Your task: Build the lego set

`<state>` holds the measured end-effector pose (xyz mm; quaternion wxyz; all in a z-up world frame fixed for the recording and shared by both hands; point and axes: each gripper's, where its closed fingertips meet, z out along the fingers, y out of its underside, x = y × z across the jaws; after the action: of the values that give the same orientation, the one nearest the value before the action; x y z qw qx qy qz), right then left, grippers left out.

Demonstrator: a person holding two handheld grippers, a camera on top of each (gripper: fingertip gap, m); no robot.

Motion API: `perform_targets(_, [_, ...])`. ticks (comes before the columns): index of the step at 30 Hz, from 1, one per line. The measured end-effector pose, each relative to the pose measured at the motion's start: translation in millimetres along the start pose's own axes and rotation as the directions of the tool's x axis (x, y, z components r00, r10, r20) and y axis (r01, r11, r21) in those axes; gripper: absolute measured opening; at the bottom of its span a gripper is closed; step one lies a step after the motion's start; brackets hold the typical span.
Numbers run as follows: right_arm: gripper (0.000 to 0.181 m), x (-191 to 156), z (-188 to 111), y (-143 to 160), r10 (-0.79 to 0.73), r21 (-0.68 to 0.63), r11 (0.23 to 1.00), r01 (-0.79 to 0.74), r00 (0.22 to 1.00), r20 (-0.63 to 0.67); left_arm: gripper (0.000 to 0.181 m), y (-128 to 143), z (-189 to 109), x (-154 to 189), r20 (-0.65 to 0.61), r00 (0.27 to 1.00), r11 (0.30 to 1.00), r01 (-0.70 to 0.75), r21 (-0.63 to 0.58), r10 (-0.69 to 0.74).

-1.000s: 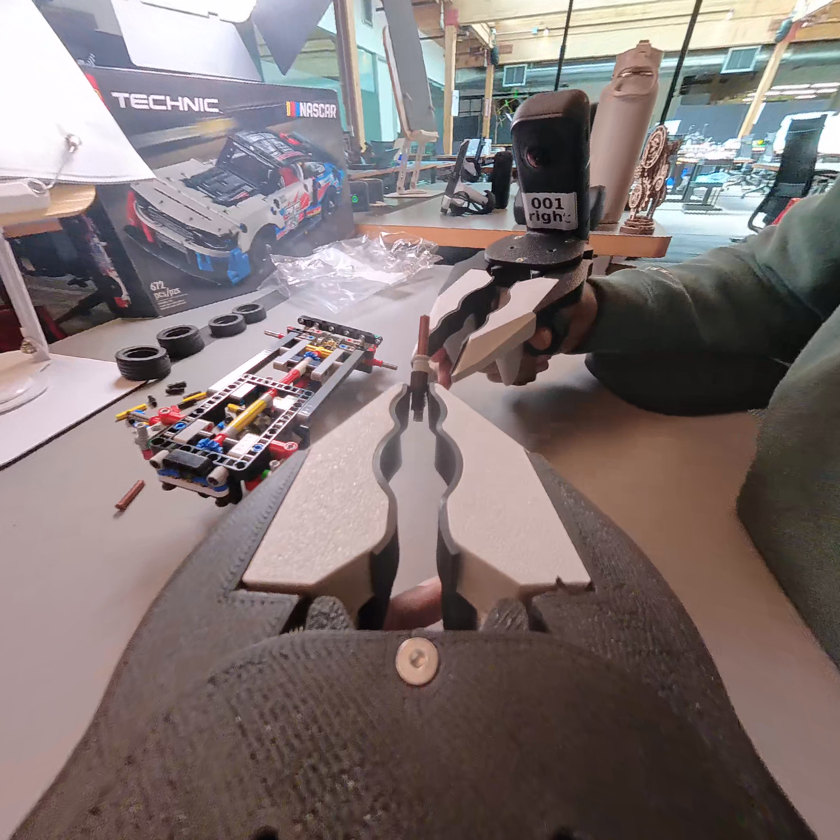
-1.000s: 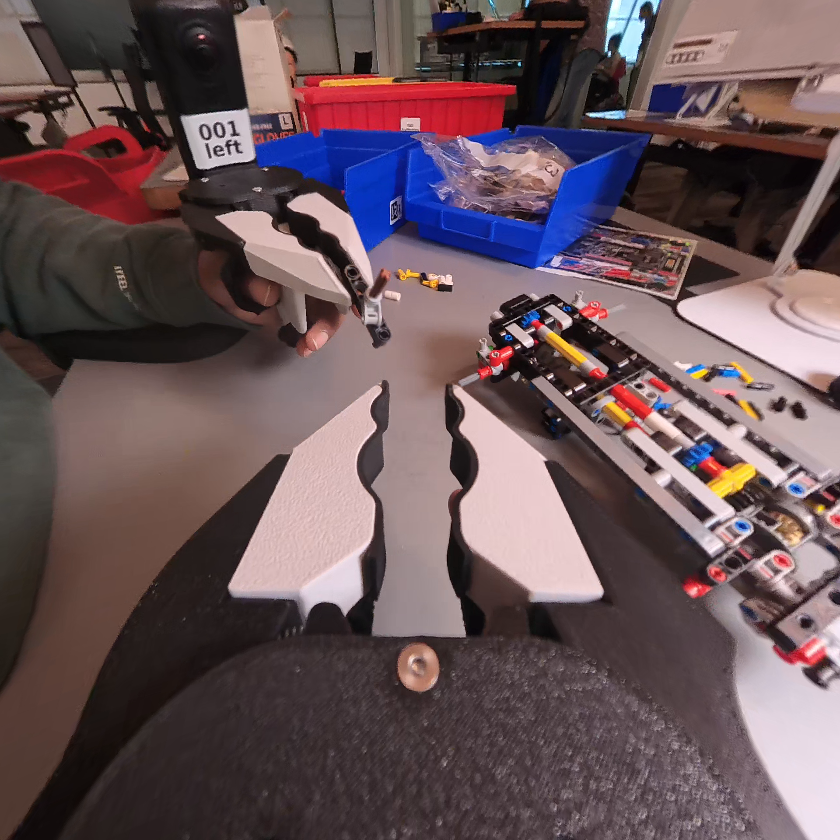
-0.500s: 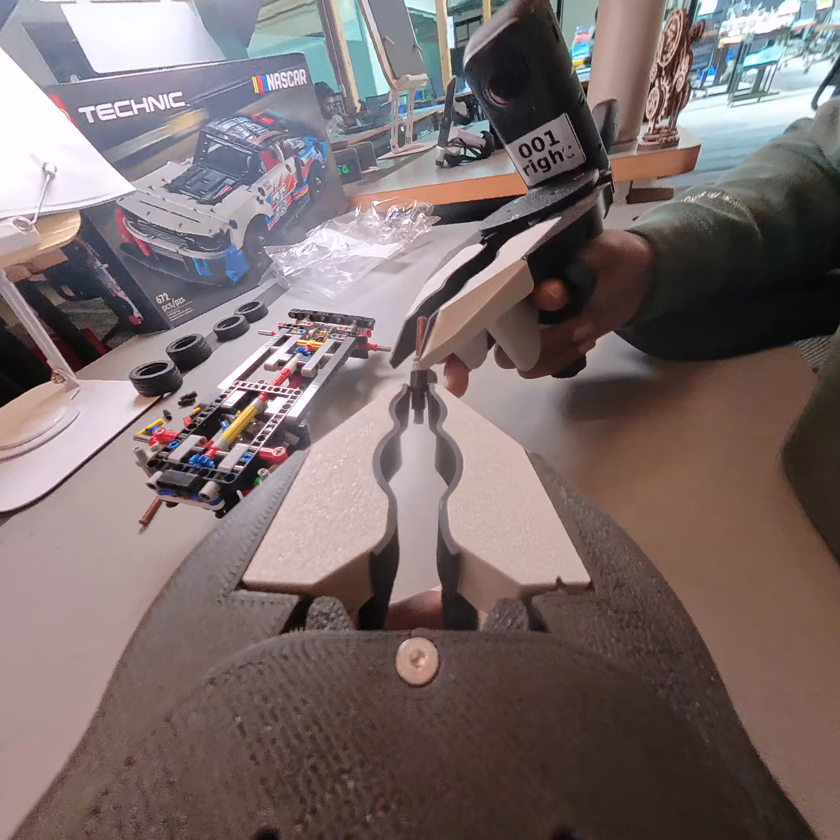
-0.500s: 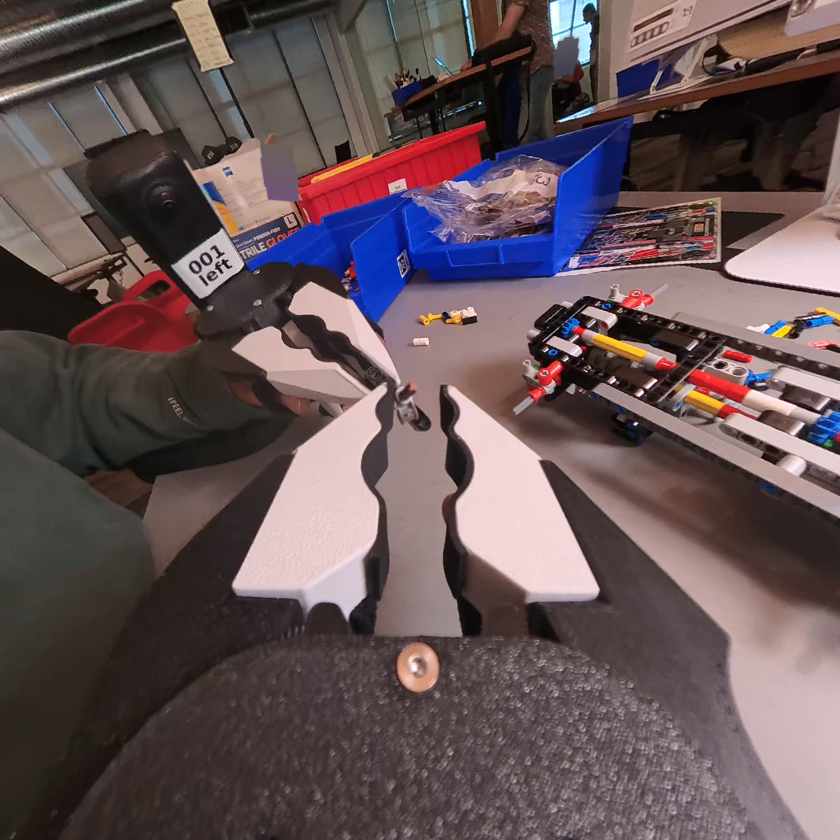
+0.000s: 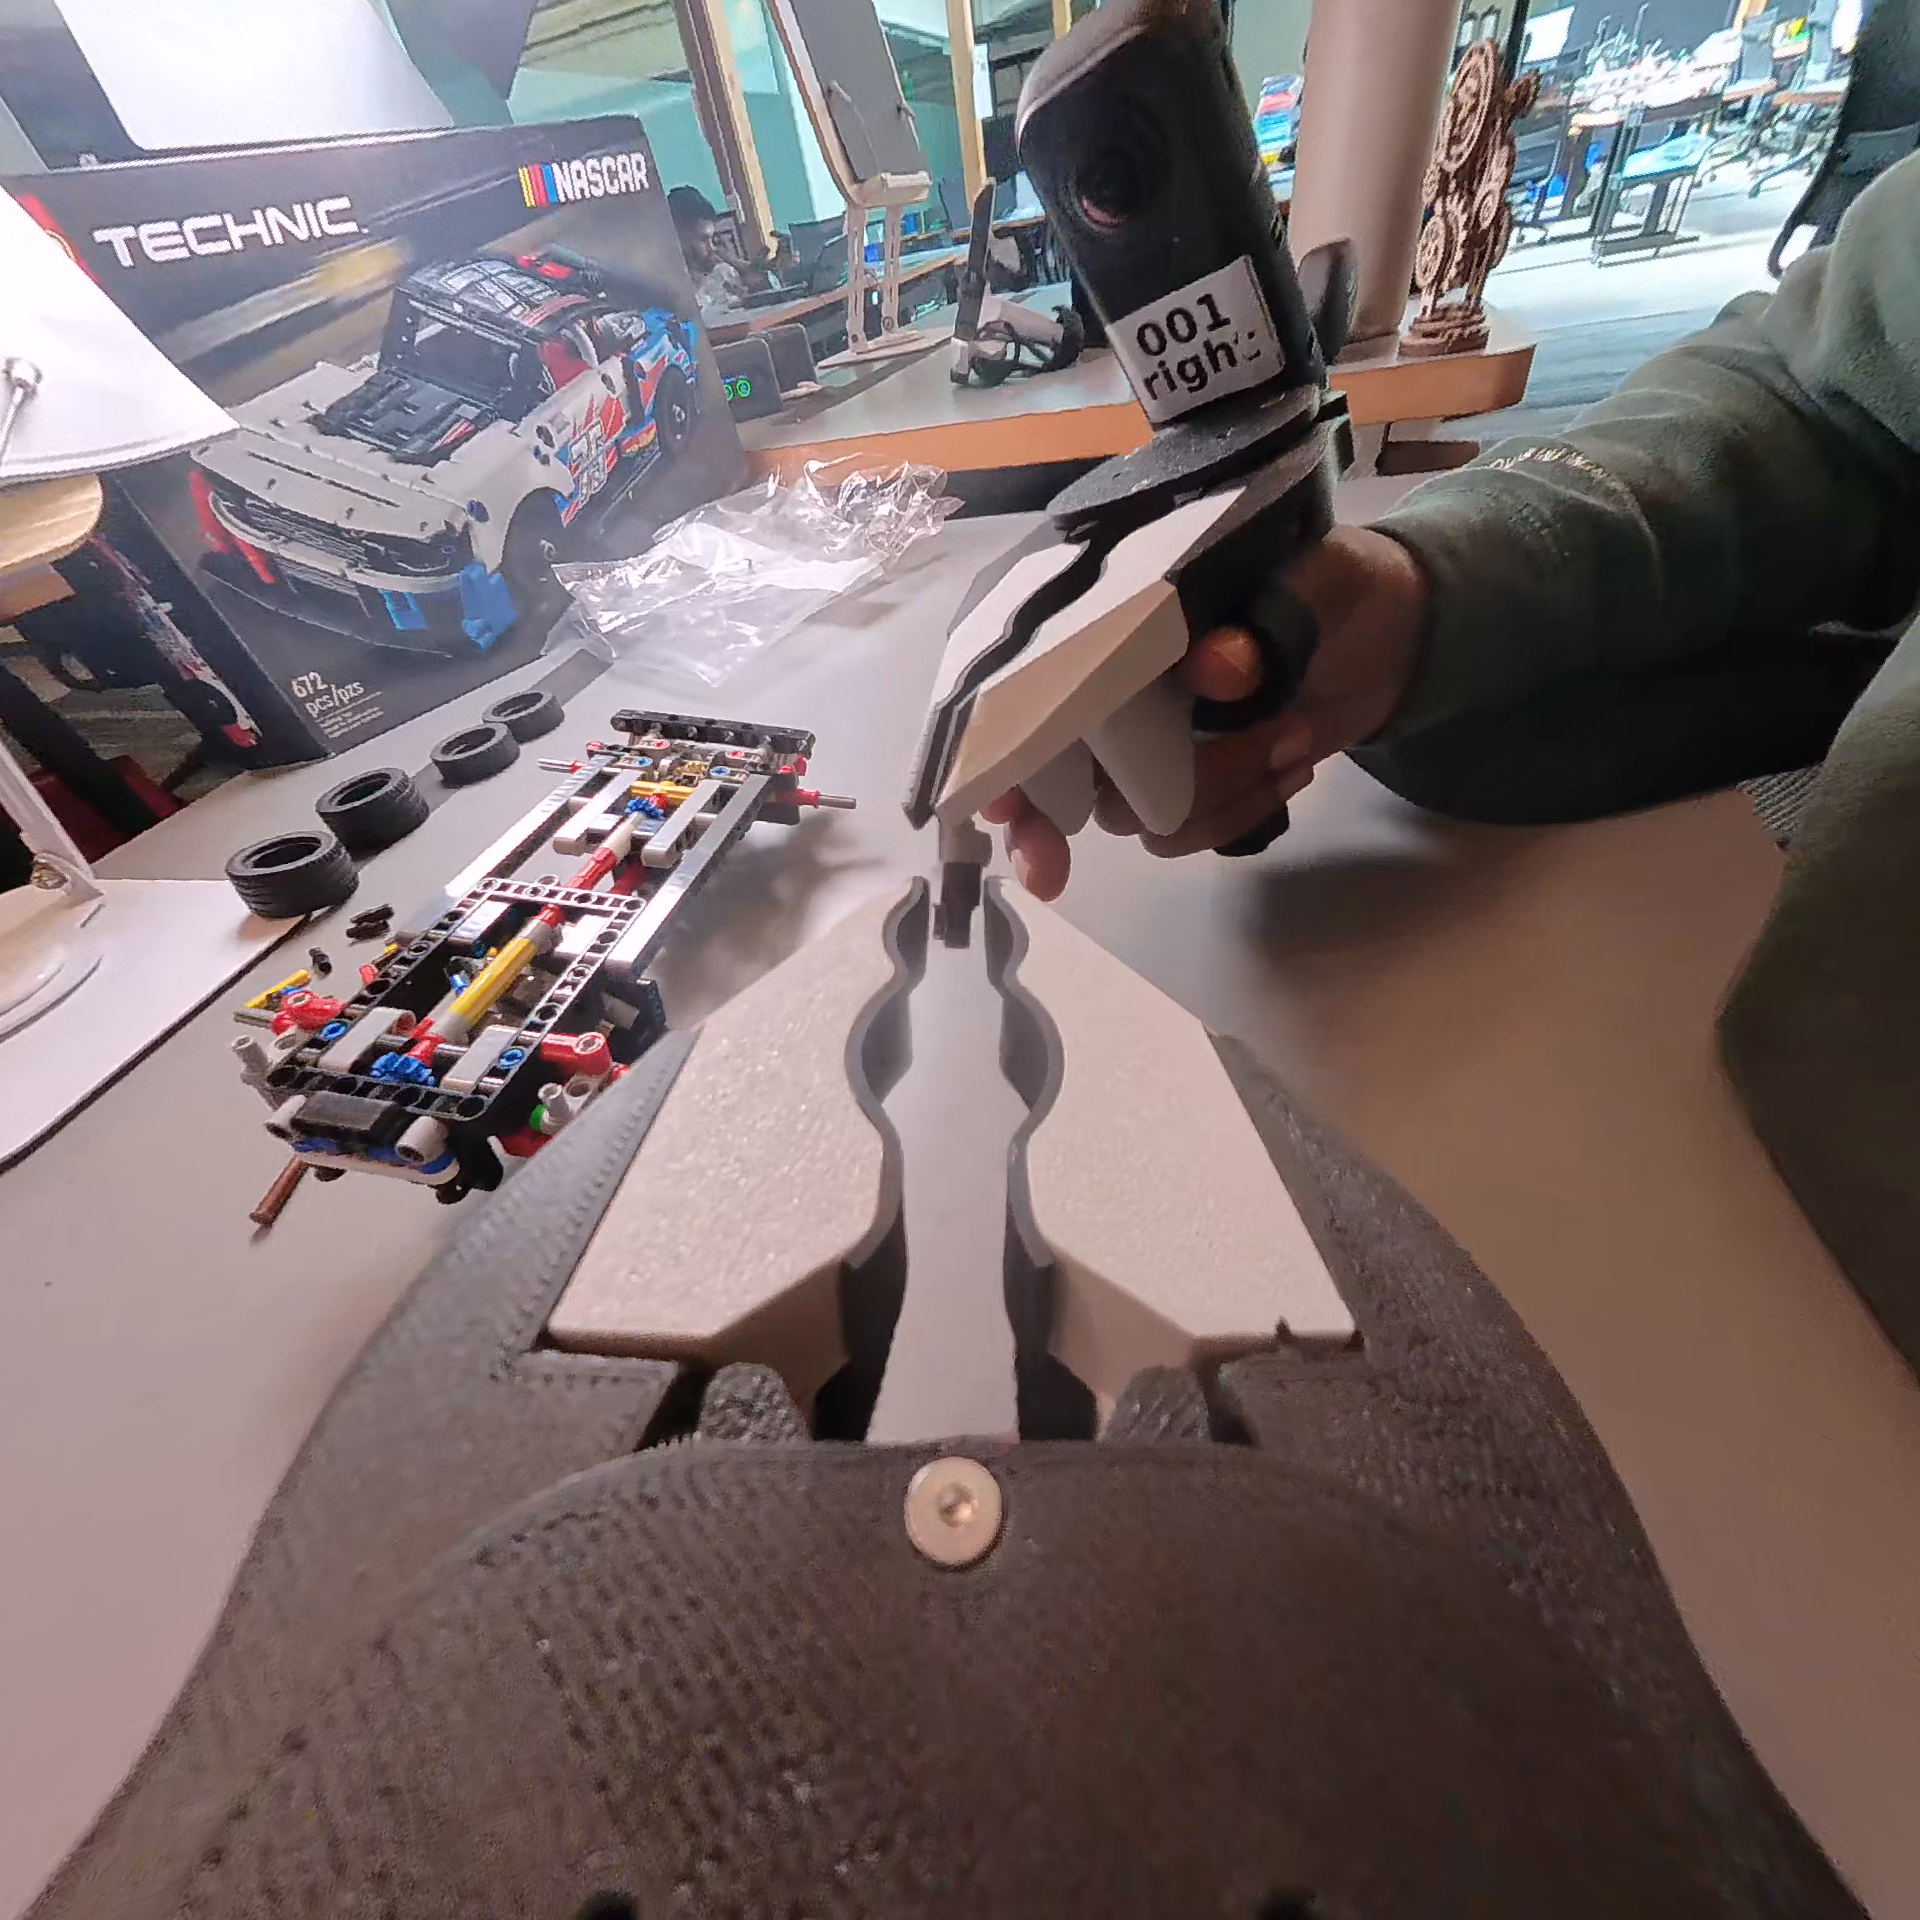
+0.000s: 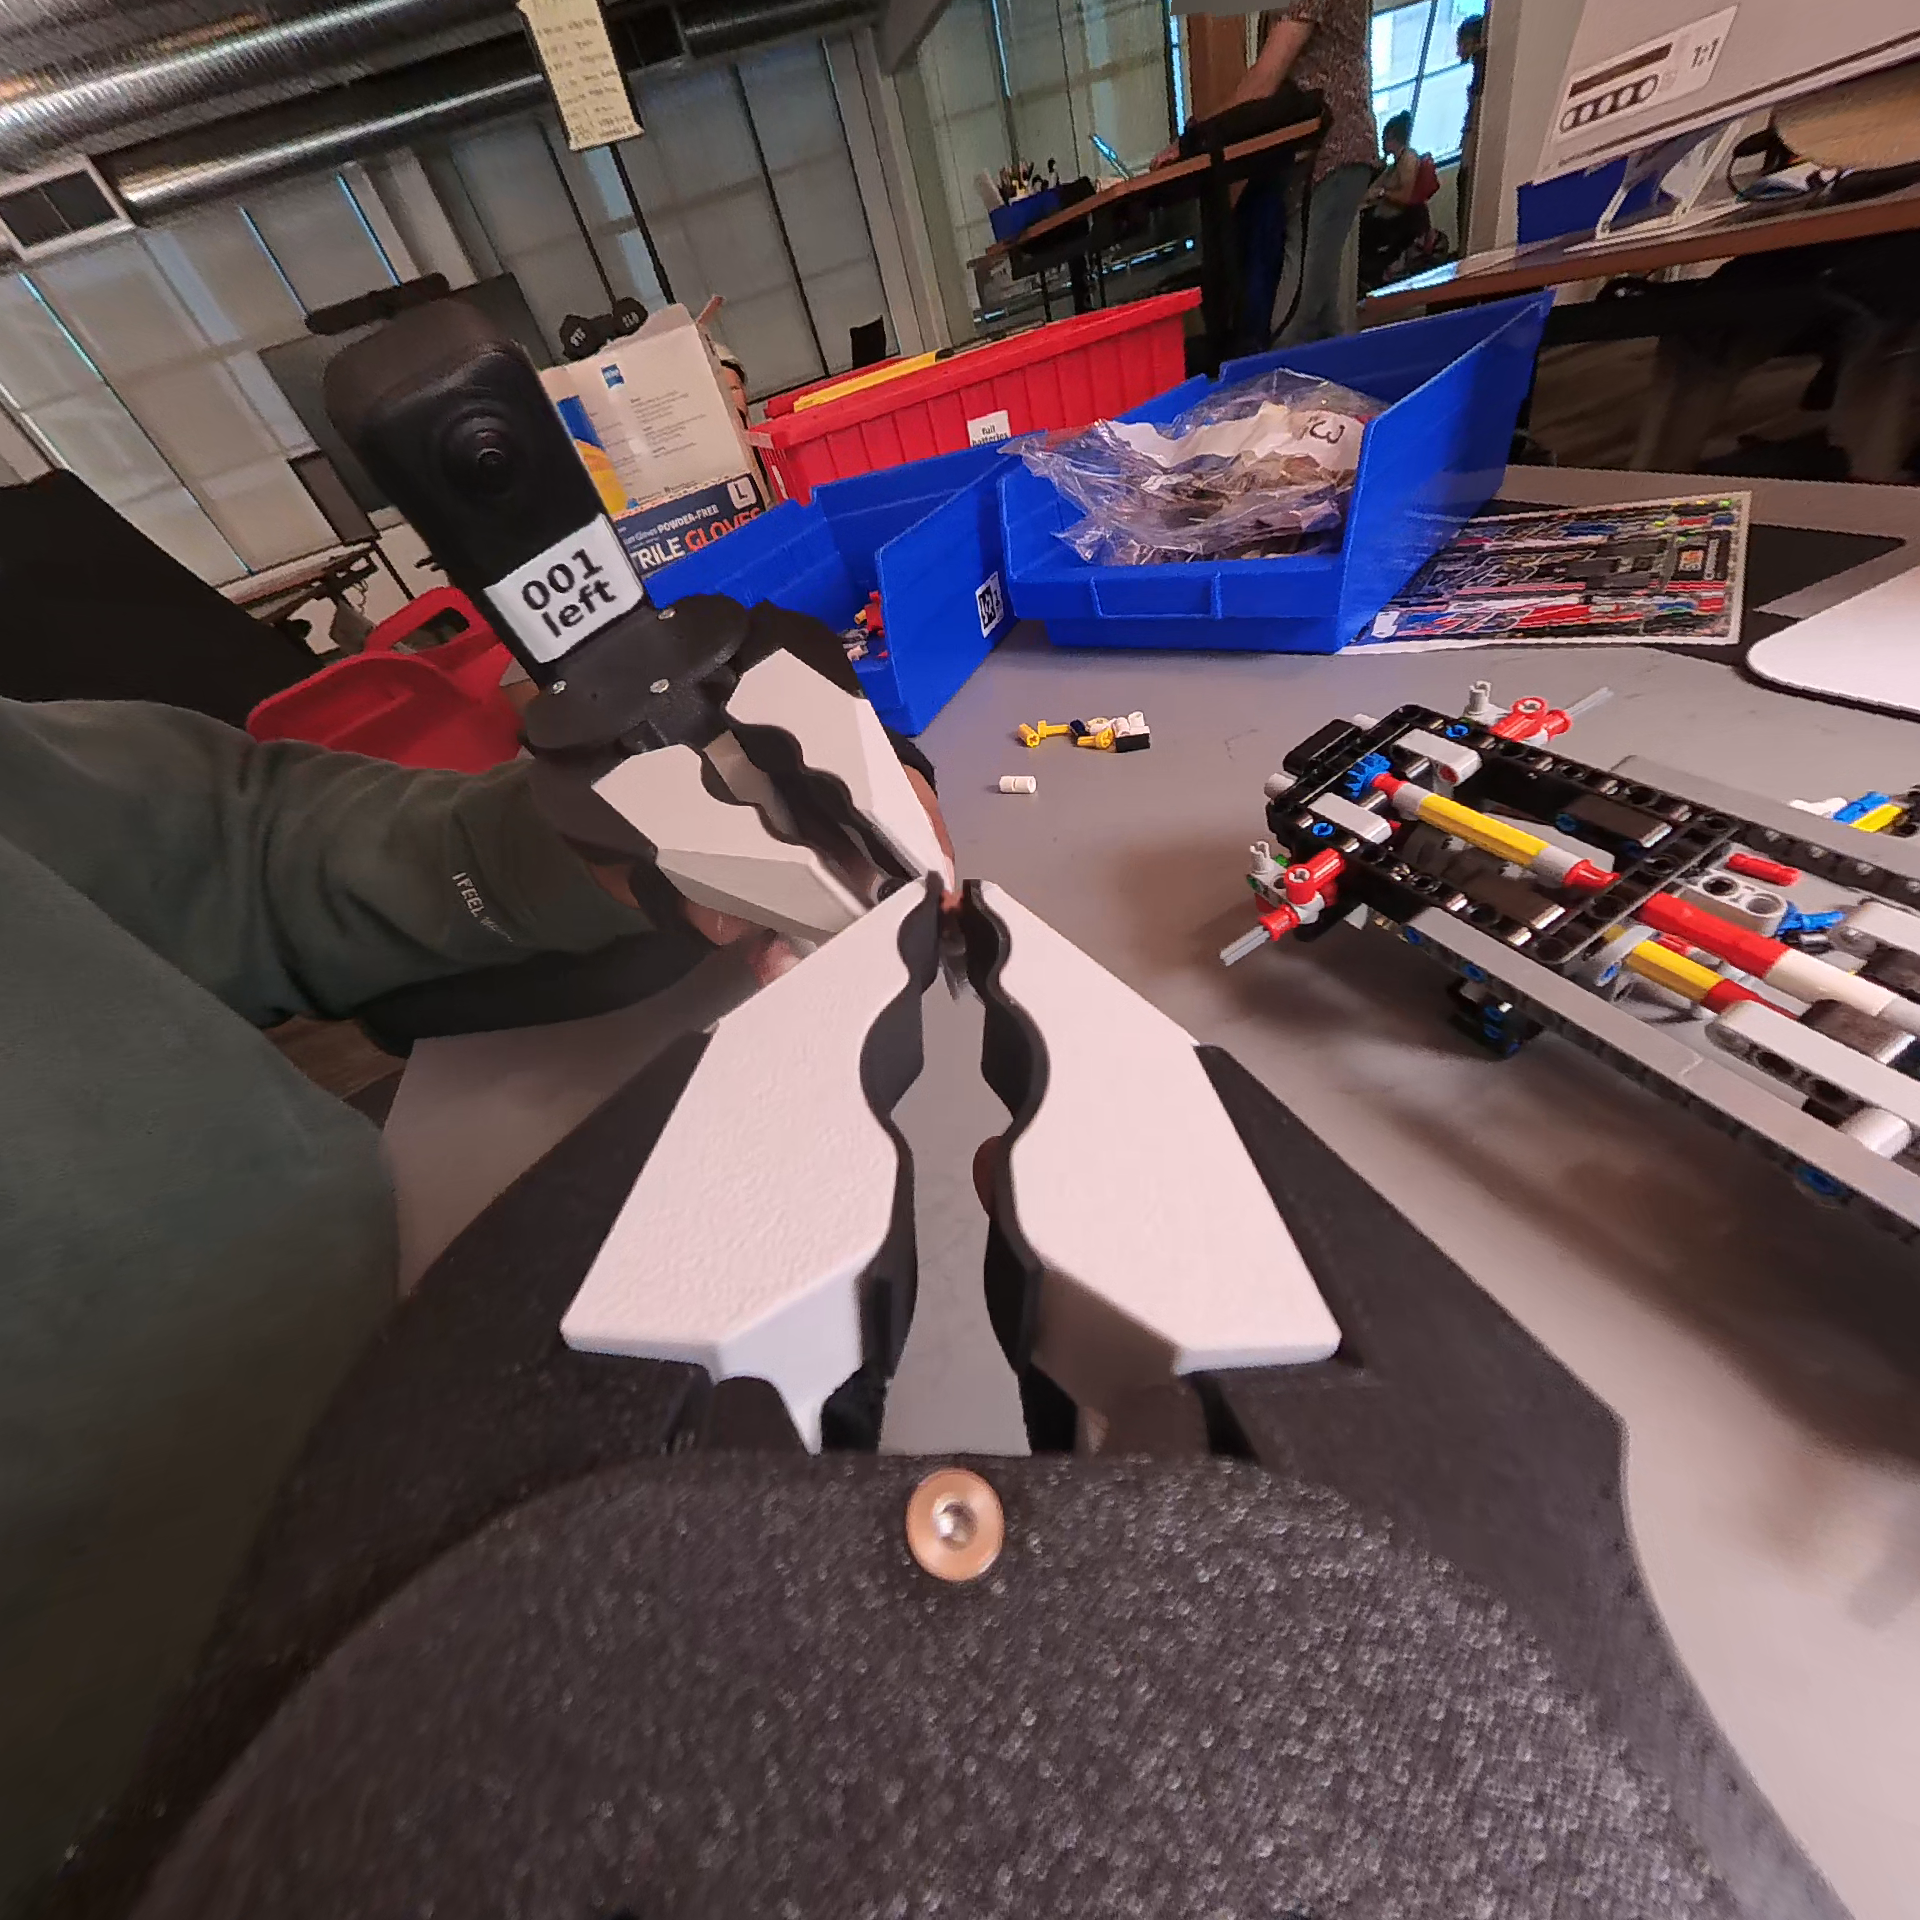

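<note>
Left wrist view: we see the left gripper (image 5: 954, 906) held above the grey table (image 5: 1403, 1039), its fingers nearly together at the tips and clamped on a small dark lego piece (image 5: 952, 914). A pale grey bit (image 5: 962, 844) sits on top of that piece and runs up into the tips of the right gripper (image 5: 928, 805), which comes in from above and right, tilted downward. From this side the right gripper's fingers look close together; the hand (image 5: 1257, 707) holding it shows at the handle.

Right wrist view: the right gripper (image 6: 951, 904) has its fingertips drawn in to a narrow gap around the same small piece (image 6: 951, 928). The left gripper (image 6: 914, 868) meets it tip to tip. We cannot tell how firmly the right one bites.

The half-built car frame (image 5: 520, 945) lies flat on the table, left of both grippers and well apart from them. Three black tyres (image 5: 369, 805) sit in a row just beyond it, in front of the set's box (image 5: 395, 416). A few loose small parts (image 6: 1086, 732) lie near the blue bins (image 6: 1195, 582).
</note>
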<state>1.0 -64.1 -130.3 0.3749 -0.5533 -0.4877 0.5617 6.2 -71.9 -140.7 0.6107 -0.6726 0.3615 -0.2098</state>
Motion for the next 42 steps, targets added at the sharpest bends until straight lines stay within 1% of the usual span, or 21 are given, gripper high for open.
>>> perform_targets(5, [0.0,6,-6,-5,-0.008,0.009,1.0,0.008,1.0,-0.013,0.035,-8,-5,-8,0.006,0.998,0.997,0.056,0.057,-0.057])
perform_targets(9, [0.0,17,-13,-11,-0.013,0.024,1.0,0.014,0.999,-0.043,0.06,-6,-10,-30,0.078,0.989,0.991,0.12,0.067,-0.125])
perform_targets(11, [0.0,24,-17,-15,-0.008,0.037,0.999,0.01,0.998,-0.061,0.07,-1,-13,-43,0.121,0.981,0.988,0.146,0.052,-0.151])
perform_targets(12, [0.0,27,-19,-16,-0.004,0.041,0.999,0.007,0.998,-0.069,0.071,2,-14,-49,0.14,0.977,0.987,0.155,0.039,-0.159])
perform_targets(15, [0.0,37,-26,-19,0.004,0.045,0.999,0.001,0.995,-0.099,0.073,18,-17,-67,0.184,0.969,0.985,0.171,-0.021,-0.164])
perform_targets(17, [0.0,43,-30,-22,0.013,0.054,0.999,-0.006,0.993,-0.114,0.075,33,-17,-80,0.206,0.966,0.981,0.174,-0.088,-0.153])
perform_targets(19, [0.0,49,-33,-23,0.021,0.06,0.998,-0.014,0.992,-0.128,0.076,47,-15,-93,0.218,0.969,0.975,0.151,-0.166,-0.113])
perform_targets(21, [0.0,55,-37,-26,0.027,0.068,0.998,-0.018,0.989,-0.145,0.08,64,-11,-103,0.2,0.976,0.955,0.139,-0.263,-0.086])
perform_targets(24, [0.0,65,-46,-34,0.018,0.097,0.995,0.001,0.981,-0.191,0.086,80,-2,-110,0.147,0.979,0.924,0.184,-0.334,-0.142])
perform_targets(25, [0.0,70,-52,-39,0.009,0.115,0.993,0.017,0.976,-0.216,0.087,82,0,-113,0.138,0.981,0.923,0.176,-0.343,-0.136])
perform_targets(26, [0.0,75,-59,-46,0.002,0.139,0.99,0.032,0.97,-0.242,0.083,83,2,-115,0.121,0.985,0.924,0.157,-0.35,-0.121])
perform_targets(29, [0.0,96,-82,-60,0.009,0.2,0.978,0.06,0.944,-0.328,0.082,88,7,-119,0.091,0.991,0.914,0.126,-0.386,-0.098])
perform_targets(32, [0.0,117,-106,-66,0.047,0.248,0.967,0.059,0.916,-0.399,0.079,91,13,-124,0.092,0.993,0.91,0.1,-0.402,-0.068])
perform_targets(34, [0.0,128,-116,-66,0.088,0.275,0.961,0.034,0.903,-0.42,0.071,91,17,-125,0.089,0.994,0.909,0.093,-0.406,-0.062])
perform_targets(38, [0.0,137,-122,-62,0.165,0.311,0.95,-0.031,0.894,-0.416,0.067,90,22,-127,0.094,0.994,0.911,0.087,-0.403,-0.053])
perform_targets(42, [0.0,135,-119,-59,0.147,0.296,0.955,-0.019,0.897,-0.417,0.061,86,19,-122,0.089,0.993,0.919,0.101,-0.38,-0.073])
